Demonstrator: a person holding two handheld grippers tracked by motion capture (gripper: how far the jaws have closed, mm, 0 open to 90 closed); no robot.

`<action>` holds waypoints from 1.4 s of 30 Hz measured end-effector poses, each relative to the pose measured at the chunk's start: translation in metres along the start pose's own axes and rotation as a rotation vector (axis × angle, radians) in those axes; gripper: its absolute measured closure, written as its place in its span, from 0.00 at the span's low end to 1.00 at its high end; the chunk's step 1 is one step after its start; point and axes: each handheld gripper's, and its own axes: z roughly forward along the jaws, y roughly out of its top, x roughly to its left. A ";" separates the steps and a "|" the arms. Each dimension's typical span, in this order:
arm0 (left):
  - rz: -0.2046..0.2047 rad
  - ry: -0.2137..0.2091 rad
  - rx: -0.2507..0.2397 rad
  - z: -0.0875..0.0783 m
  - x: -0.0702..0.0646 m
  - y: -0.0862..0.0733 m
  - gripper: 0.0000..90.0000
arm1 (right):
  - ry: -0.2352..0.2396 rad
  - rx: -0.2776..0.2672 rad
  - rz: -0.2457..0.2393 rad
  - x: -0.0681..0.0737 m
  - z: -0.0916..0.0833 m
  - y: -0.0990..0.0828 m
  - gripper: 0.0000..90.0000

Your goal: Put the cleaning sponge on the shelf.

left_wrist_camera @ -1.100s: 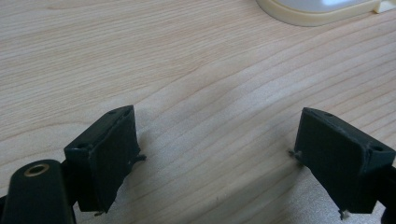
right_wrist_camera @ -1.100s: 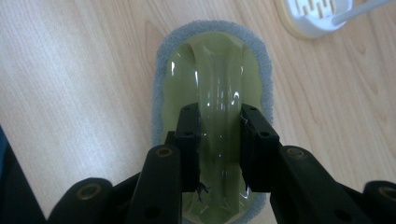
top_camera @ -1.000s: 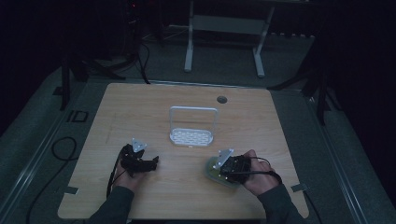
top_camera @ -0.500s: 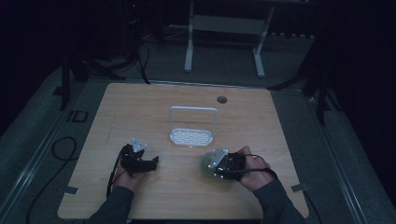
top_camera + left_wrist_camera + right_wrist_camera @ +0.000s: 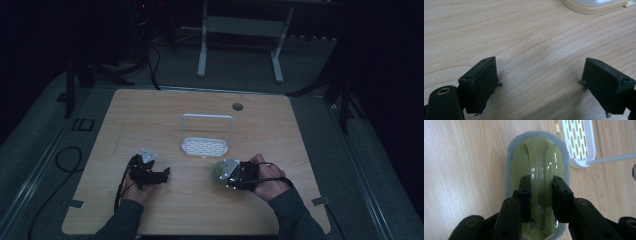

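While the left claw point(image 5: 540, 87) gapes wide over bare counter point(image 5: 524, 37), the right claw point(image 5: 541, 195) clamps the scrubber point(image 5: 537, 160) by its handle. Just beside it, the white rack point(image 5: 580, 142) sits empty.

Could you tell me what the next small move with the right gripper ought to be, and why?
Probably lift the scrubber and carry it toward the white rack. The right gripper is shut on its clear handle, the grey pad rests on the table, and the rack stands close by. The left gripper is open over bare wood.
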 end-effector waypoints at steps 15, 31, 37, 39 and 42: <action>0.000 0.001 0.001 0.000 0.000 0.000 0.15 | -0.023 -0.018 -0.005 -0.005 0.006 0.002 0.79; 0.000 0.001 0.001 0.000 0.000 0.000 0.15 | -0.028 -0.044 -0.030 -0.010 0.011 0.009 0.79; 0.000 0.001 0.002 0.000 0.000 0.000 0.15 | -0.024 -0.061 -0.035 -0.013 0.014 0.014 0.79; 0.000 0.001 0.002 0.000 0.000 0.000 0.15 | -0.023 -0.064 -0.040 -0.014 0.016 0.015 0.79; 0.000 0.001 0.002 0.000 0.000 0.000 0.15 | -0.019 -0.068 -0.043 -0.015 0.017 0.016 0.79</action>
